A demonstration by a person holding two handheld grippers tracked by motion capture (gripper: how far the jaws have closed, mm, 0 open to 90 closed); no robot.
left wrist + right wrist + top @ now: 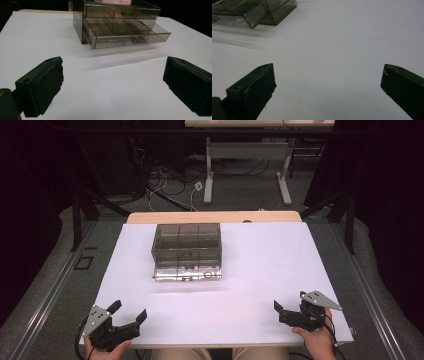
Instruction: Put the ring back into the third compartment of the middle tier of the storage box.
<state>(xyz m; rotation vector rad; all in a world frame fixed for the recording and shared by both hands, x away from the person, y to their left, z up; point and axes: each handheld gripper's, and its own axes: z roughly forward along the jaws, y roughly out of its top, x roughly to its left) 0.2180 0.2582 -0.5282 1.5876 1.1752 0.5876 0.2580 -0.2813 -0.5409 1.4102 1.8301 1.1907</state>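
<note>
No readable text, label, brand, number or sign appears on anything in these views.

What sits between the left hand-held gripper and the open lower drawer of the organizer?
Nothing visible: bare white tabletop lies between the open left hand-held gripper and the pulled-out lower drawer of the smoky plastic organizer.

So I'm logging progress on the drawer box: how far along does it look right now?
Done: the lower drawer of the smoky clear drawer box stands pulled out, its compartments looking empty; the upper drawer is shut. In hand: nothing. The left gripper and right gripper hover open at the near edge of the white table. Left: probably closing the drawer.
</note>
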